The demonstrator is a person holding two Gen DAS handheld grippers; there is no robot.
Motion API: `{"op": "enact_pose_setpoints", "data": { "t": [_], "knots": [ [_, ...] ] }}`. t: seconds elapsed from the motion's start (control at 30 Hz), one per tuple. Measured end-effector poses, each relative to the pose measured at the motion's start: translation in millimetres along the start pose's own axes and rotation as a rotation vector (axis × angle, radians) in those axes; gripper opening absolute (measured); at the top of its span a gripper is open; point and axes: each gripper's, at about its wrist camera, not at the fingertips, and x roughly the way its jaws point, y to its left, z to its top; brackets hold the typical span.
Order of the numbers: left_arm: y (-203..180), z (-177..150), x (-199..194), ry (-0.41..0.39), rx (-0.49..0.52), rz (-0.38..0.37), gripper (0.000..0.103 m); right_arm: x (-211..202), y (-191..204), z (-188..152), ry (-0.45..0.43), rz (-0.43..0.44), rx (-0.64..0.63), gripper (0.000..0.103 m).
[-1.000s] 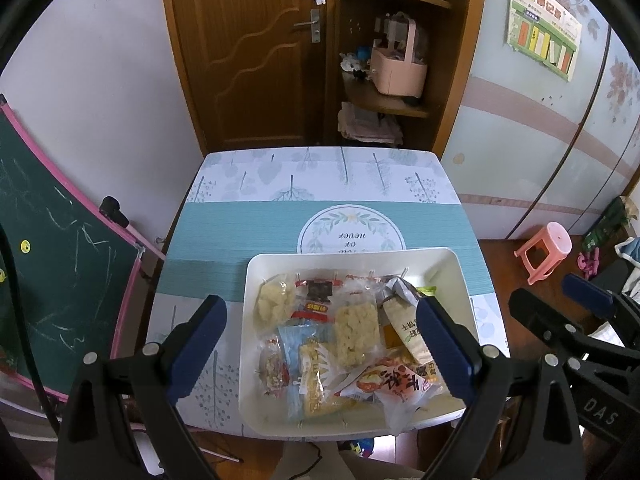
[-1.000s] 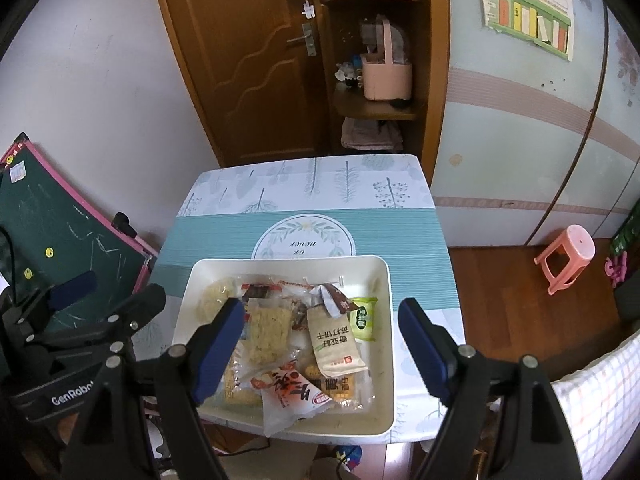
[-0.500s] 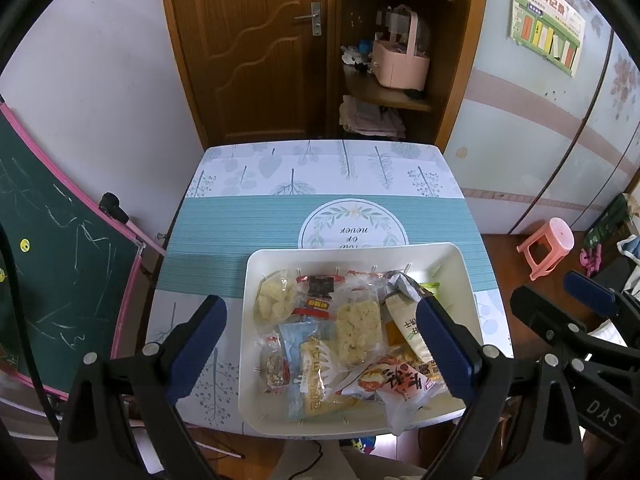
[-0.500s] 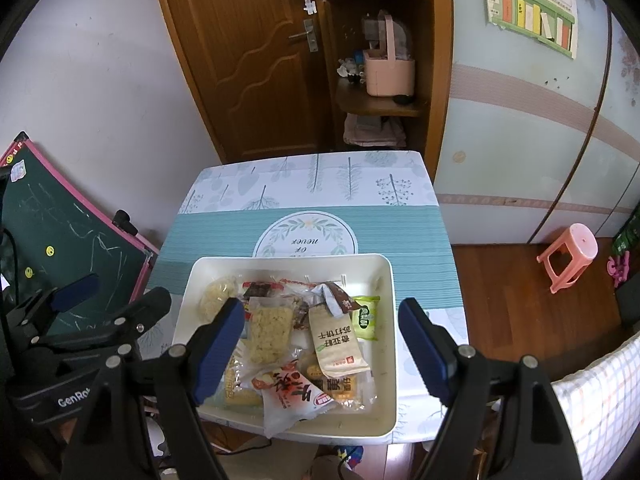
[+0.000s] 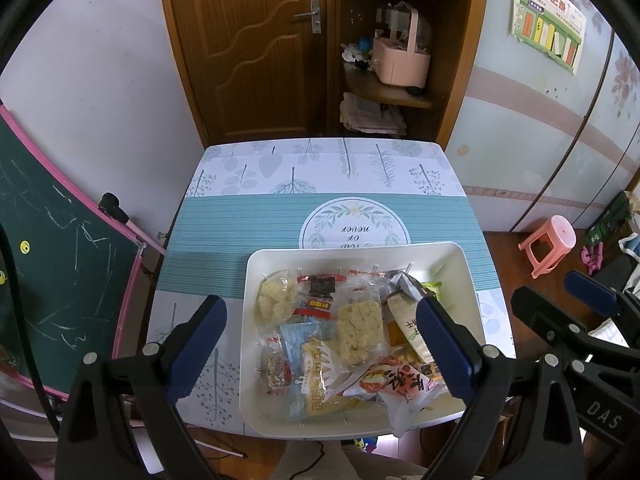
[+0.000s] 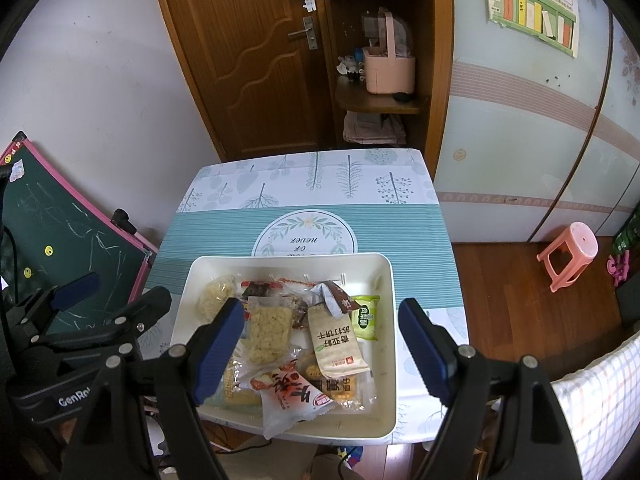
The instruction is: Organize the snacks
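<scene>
A white tray (image 5: pixel 360 250) (image 6: pixel 288 260) sits at the near edge of the table, holding several wrapped snacks in a loose pile. Among them are a pale rice-cracker packet (image 5: pixel 358 330) (image 6: pixel 268 334), a beige packet with printed characters (image 6: pixel 336 340), a green packet (image 6: pixel 366 316) and a red-and-white packet (image 5: pixel 400 384) (image 6: pixel 292 396). My left gripper (image 5: pixel 322 346) hovers above the tray's left half, open with nothing between its fingers. My right gripper (image 6: pixel 320 332) hangs above the tray's right half, also open and holding nothing. Each gripper shows at the edge of the other's view.
The table (image 5: pixel 320 212) wears a teal and white leaf-print cloth, bare beyond the tray. A green chalkboard (image 5: pixel 52 264) leans at the left. A wooden door (image 5: pixel 256 48) and a corner shelf with a pink basket (image 5: pixel 400 64) stand behind. A pink stool (image 6: pixel 568 252) is on the floor at the right.
</scene>
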Motion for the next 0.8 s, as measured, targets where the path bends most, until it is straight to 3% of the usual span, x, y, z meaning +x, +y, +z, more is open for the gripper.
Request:
{"op": "enact_pose_setpoints", "data": {
  "t": [0.8],
  "knots": [
    [2.9,-2.7,2.4,0.007,0.001,-0.001,0.095,3.3,-1.2,-2.6,0.005,0.003,-0.001,0.08]
  ]
}}
